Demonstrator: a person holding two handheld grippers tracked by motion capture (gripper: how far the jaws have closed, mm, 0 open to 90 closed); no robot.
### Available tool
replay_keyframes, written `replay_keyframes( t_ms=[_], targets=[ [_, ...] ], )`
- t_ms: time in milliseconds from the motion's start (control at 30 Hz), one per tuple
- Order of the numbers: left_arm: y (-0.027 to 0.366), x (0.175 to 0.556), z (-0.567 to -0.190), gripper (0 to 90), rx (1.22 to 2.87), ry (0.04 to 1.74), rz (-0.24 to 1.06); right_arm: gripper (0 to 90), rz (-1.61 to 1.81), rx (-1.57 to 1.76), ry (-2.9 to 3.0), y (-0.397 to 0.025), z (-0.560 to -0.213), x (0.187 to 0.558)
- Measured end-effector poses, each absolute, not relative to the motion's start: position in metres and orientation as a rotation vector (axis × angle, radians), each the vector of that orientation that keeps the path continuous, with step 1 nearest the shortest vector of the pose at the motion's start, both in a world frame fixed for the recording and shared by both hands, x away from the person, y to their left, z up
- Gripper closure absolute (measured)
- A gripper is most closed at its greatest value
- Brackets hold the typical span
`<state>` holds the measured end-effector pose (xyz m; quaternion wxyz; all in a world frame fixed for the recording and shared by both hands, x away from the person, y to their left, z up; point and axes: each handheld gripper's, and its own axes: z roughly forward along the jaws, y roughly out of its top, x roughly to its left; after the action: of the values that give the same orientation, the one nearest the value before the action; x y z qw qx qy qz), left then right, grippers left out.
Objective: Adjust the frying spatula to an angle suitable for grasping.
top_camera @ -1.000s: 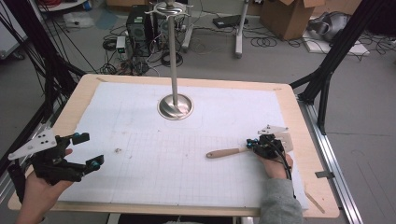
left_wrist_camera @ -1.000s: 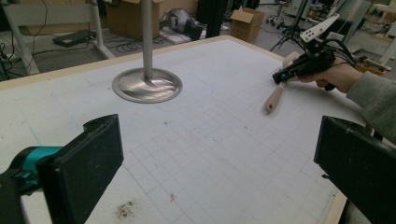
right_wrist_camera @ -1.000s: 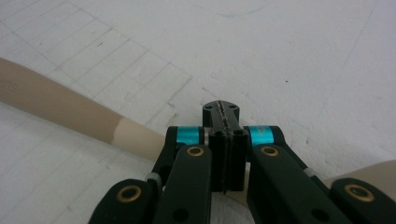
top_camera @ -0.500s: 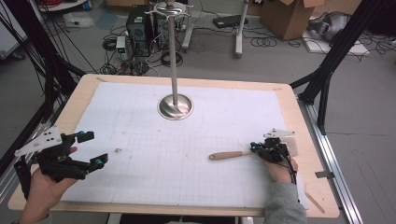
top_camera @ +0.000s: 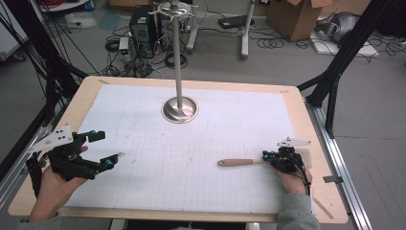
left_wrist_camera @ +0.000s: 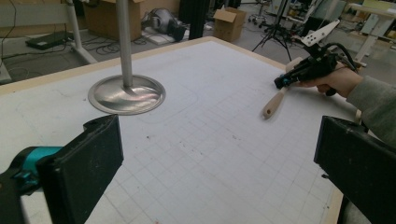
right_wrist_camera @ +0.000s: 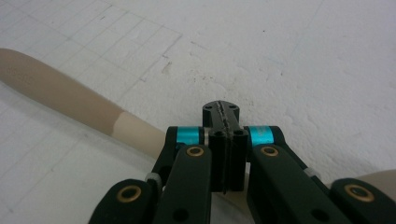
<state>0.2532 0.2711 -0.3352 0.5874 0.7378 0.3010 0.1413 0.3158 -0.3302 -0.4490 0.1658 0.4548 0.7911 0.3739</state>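
Now, landmark: I place everything from the steel stand (top_camera: 179, 109), whose round base sits toward the far middle of the desk (top_camera: 306, 211).
Right tool (top_camera: 266, 156): its jaws look pressed together in the right gripper view (right_wrist_camera: 223, 140), and the wooden spatula (top_camera: 239, 162) passes under them; I judge it pinched near its broad end, though the contact itself is hidden.
Left tool (top_camera: 107, 149): jaws spread wide with nothing between them, held nearer me than the stand and well off to its left.
Spatula place: nearer me than the stand and off to its right, low over the gridded white mat (top_camera: 191, 182) or lying on it; I cannot tell which.
Long axis: it runs roughly side to side across the desk, parallel to my edge.
Pointing: the rounded handle tip points left, toward the open left tool; the broad end sits under the right tool.
Step in hand, my judgement: carrying or setting the spatula with the right tool alone.
Doing it well: I would keep the pinch firm and the wrist level so the long handle cannot swing or droop, move slowly, and keep the handle tip clear of the stand.
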Motion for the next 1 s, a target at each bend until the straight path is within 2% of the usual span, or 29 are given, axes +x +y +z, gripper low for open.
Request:
replay_keyframes(
  t_ms=[1000],
  targets=[
    [0.242, 0.277, -0.334, 1.8, 1.742, 0.624, 0.268, 90.0, 1.065, 1.335, 2.22, -0.358, -0.449, 0.283]
  ],
)
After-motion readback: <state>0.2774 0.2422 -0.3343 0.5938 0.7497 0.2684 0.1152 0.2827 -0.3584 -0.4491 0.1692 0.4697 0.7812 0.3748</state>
